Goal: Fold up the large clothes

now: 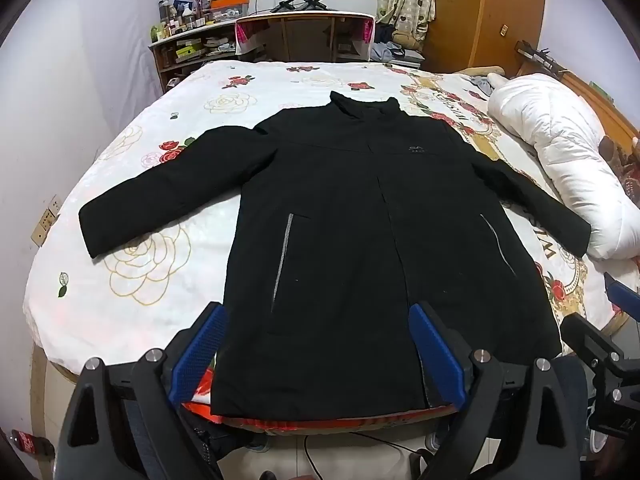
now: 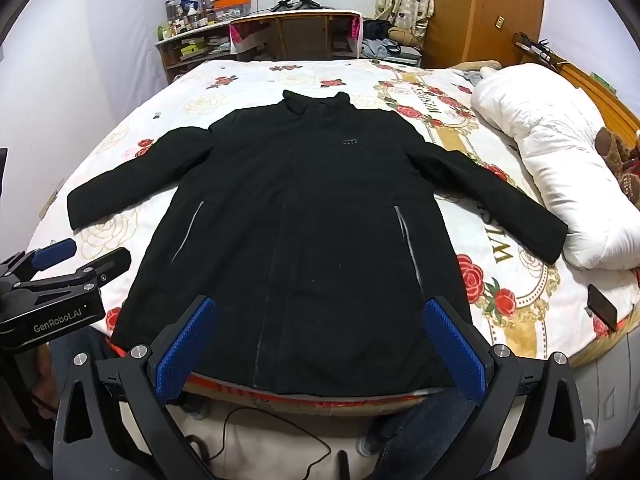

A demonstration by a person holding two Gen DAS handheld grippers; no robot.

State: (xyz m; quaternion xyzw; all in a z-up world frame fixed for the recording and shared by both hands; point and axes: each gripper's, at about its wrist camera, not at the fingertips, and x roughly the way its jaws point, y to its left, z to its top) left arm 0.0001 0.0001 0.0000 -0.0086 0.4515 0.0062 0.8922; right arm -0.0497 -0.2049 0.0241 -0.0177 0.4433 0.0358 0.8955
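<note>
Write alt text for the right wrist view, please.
A black jacket lies flat, front up, sleeves spread, on a rose-print bedsheet. The right gripper hovers over its hem, jaws open; a white duvet lies at right.

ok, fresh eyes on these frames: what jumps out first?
A black jacket lies spread flat, front up, mid-bed, sleeves out to both sides, on a rose-print bedsheet. A rolled white duvet lies beside its right-hand sleeve. Both tools, left and right, hover open near the hem.

Black frames, ribbed blue fingers [image 1: 438, 354]
</note>
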